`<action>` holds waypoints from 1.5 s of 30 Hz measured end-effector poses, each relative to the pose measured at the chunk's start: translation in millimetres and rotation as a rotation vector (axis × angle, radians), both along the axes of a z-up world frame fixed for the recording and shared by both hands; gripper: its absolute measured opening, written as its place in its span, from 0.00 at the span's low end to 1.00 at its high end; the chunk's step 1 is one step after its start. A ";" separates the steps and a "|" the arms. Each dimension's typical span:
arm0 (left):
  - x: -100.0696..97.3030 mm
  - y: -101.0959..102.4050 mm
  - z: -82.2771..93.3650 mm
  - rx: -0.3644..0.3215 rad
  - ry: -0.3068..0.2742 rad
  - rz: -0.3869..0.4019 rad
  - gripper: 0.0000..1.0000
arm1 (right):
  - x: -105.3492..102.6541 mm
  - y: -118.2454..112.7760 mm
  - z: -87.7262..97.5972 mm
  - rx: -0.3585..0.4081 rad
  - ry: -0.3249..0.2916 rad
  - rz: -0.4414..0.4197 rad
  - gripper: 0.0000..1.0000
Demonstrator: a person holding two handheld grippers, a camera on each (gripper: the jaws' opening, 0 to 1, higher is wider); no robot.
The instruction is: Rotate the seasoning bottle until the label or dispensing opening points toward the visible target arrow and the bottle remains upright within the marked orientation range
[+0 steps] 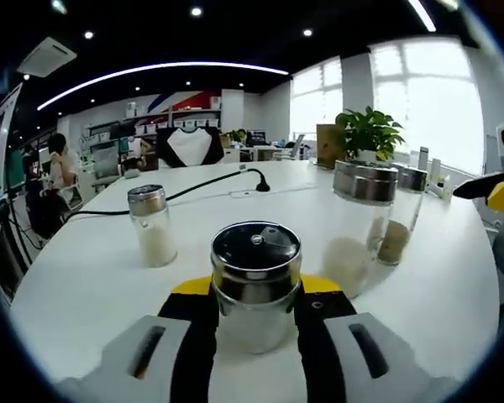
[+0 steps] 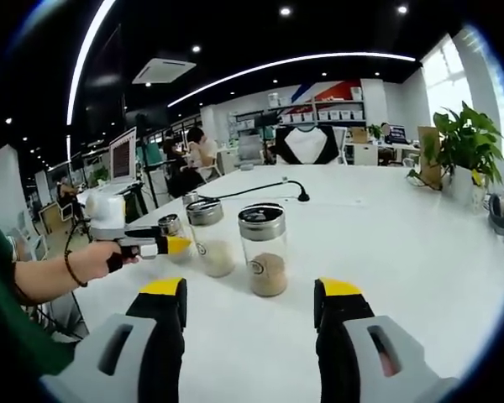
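Observation:
A glass seasoning bottle (image 1: pixel 256 312) with a steel shaker lid stands upright on the white table (image 1: pixel 454 285). My left gripper (image 1: pixel 256 285) is shut on it, one jaw on each side. In the right gripper view the same bottle (image 2: pixel 170 227) sits in the left gripper (image 2: pixel 175 245), which a hand holds. My right gripper (image 2: pixel 252 306) is open with nothing in it, just short of a bottle of brown powder (image 2: pixel 265 249). Its tip (image 1: pixel 485 186) enters the left gripper view from the right.
Other shaker bottles stand nearby: one with white powder (image 1: pixel 151 225), a pale one (image 1: pixel 361 220) (image 2: pixel 208 237), and the brown one (image 1: pixel 399 214). A black cable with a microphone (image 1: pixel 256 180) crosses the far table. A potted plant (image 1: pixel 365 134) stands at the back.

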State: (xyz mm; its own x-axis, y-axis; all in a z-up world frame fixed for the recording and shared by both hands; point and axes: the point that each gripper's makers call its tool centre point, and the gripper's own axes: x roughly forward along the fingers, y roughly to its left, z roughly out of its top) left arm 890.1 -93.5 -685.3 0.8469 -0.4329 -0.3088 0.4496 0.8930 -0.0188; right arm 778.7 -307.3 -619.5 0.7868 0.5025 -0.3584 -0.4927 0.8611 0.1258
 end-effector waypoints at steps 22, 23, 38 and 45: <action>0.8 -6.5 -0.2 0.028 0.034 -0.275 0.37 | -3.6 -3.1 -3.1 -0.015 0.012 -0.007 0.61; 0.6 -6.7 -0.4 0.031 0.035 -0.293 0.37 | -3.8 -3.2 -3.1 -0.014 0.013 -0.008 0.61; -3.0 -10.7 -2.1 0.077 0.055 -0.474 0.37 | -6.6 -2.3 -1.7 -0.019 0.010 -0.008 0.61; -6.0 -12.2 -2.8 0.097 0.061 -0.553 0.37 | -7.5 -3.8 -1.9 -0.020 0.013 -0.013 0.61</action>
State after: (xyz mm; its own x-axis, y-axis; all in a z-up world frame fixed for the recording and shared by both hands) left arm 884.1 -105.7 -688.1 0.4813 -0.7745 -0.4106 0.8519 0.5236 0.0109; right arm 771.2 -311.1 -621.4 0.7885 0.4850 -0.3782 -0.4799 0.8698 0.1148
